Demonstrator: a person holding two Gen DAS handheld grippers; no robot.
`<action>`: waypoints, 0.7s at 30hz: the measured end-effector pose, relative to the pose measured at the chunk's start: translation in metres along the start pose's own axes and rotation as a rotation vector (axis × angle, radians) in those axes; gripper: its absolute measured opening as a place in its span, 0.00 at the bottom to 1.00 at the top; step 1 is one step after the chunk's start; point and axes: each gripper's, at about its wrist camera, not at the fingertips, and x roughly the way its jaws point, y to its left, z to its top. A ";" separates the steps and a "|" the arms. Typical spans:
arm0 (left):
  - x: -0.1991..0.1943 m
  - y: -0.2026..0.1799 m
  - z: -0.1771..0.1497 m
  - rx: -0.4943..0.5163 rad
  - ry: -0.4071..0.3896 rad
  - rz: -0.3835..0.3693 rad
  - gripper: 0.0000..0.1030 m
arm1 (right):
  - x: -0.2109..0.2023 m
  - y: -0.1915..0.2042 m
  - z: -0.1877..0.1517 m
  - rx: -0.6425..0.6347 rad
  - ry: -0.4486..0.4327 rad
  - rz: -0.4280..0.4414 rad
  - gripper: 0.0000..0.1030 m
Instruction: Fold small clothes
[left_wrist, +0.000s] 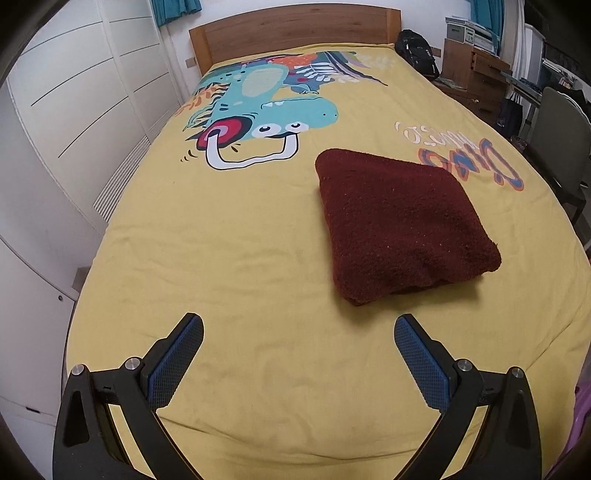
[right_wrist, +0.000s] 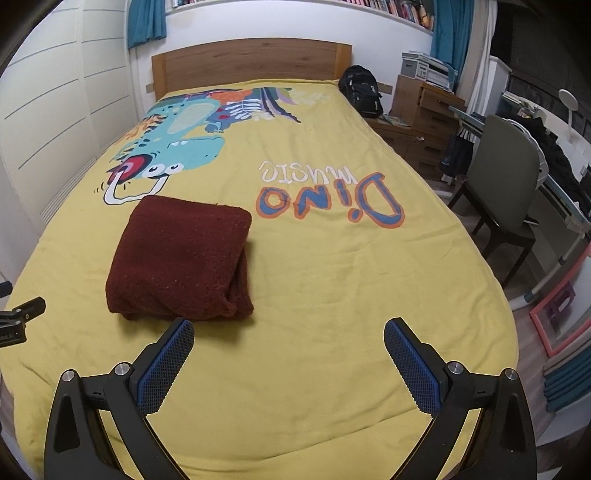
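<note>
A dark red cloth lies folded into a thick square bundle on the yellow bedspread, roughly in the middle of the bed's width and nearer the foot than the wooden headboard. Its layered open edges face the right side of the bed, as the right wrist view shows. The left gripper hovers above the bedspread near the foot of the bed with its jaws spread wide and nothing between them; the cloth sits ahead of it and to its right, apart from both blue pads. The right gripper is likewise wide open and holds nothing, with the cloth ahead and to its left; its left fingertip appears just short of the cloth's near edge, though whether it touches cannot be told from this angle. At the left edge of the right wrist view a black part of the left gripper shows. The bedspread carries a cartoon dinosaur print toward the headboard and the words "Dino music" beside it. A black backpack stands by the headboard, and a grey-green chair is beside the bed on the right.
</note>
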 end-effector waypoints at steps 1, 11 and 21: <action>0.000 0.001 0.000 -0.004 0.002 0.002 0.99 | 0.000 0.000 0.000 0.000 0.000 0.000 1.00; 0.002 0.006 -0.002 -0.013 0.013 0.003 0.99 | 0.002 0.001 -0.001 -0.007 0.011 0.000 1.00; 0.004 0.005 -0.004 -0.007 0.023 0.008 0.99 | 0.003 0.001 -0.002 -0.011 0.018 0.000 1.00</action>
